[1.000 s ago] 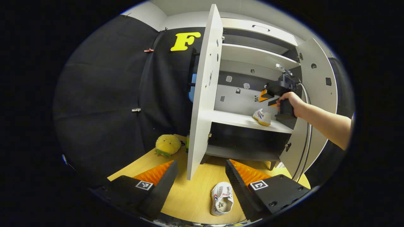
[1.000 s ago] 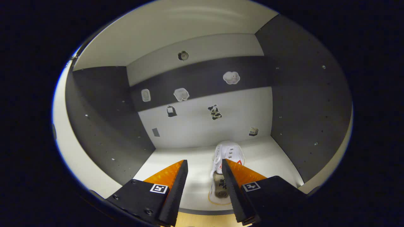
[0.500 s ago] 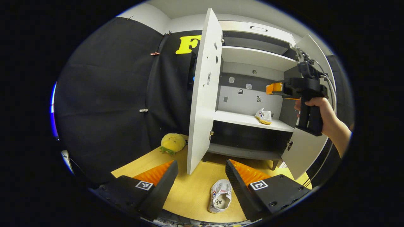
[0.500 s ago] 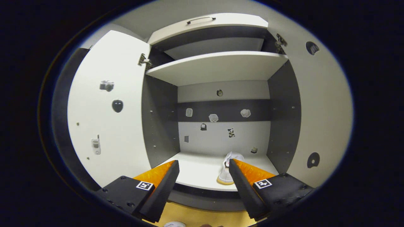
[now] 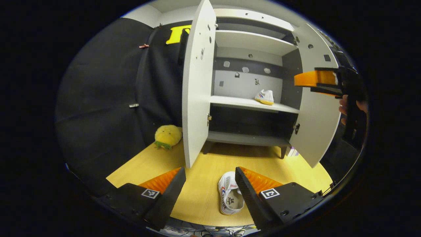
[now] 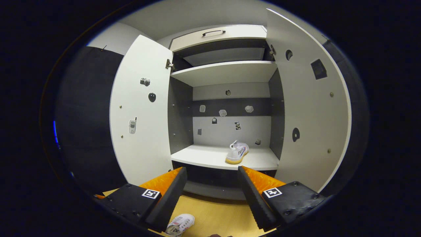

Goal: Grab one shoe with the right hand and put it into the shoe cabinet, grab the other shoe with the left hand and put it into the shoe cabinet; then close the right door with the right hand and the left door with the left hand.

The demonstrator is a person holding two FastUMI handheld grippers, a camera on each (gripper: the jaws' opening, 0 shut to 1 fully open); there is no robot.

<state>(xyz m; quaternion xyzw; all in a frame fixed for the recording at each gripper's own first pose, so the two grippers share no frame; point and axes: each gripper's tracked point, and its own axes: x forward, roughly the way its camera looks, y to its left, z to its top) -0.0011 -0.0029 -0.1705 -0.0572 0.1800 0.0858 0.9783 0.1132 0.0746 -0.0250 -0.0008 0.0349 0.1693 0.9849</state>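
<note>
One white shoe [image 5: 264, 96] [image 6: 237, 152] stands on the middle shelf of the white shoe cabinet [image 6: 227, 70], toward its right side. The other white shoe [image 5: 230, 197] [image 6: 179, 224] lies on the wooden floor, just left of the right finger of my left gripper [image 5: 210, 184], which is open above it. My right gripper [image 6: 212, 184] is open and empty, out in front of the cabinet; in the left gripper view the right gripper [image 5: 317, 80] shows at the right, held by a hand [image 5: 353, 107]. Both cabinet doors [image 5: 195, 82] [image 6: 310, 105] stand open.
A yellow plush toy [image 5: 167, 136] sits on the floor left of the cabinet against the black cloth wall. The lower shelf [image 5: 246, 138] of the cabinet is dark. Wooden floor [image 5: 204, 164] spreads in front of the cabinet.
My right gripper has drawn back out of the cabinet, leaving the shoe on the shelf. My left gripper has shifted slightly over the floor shoe.
</note>
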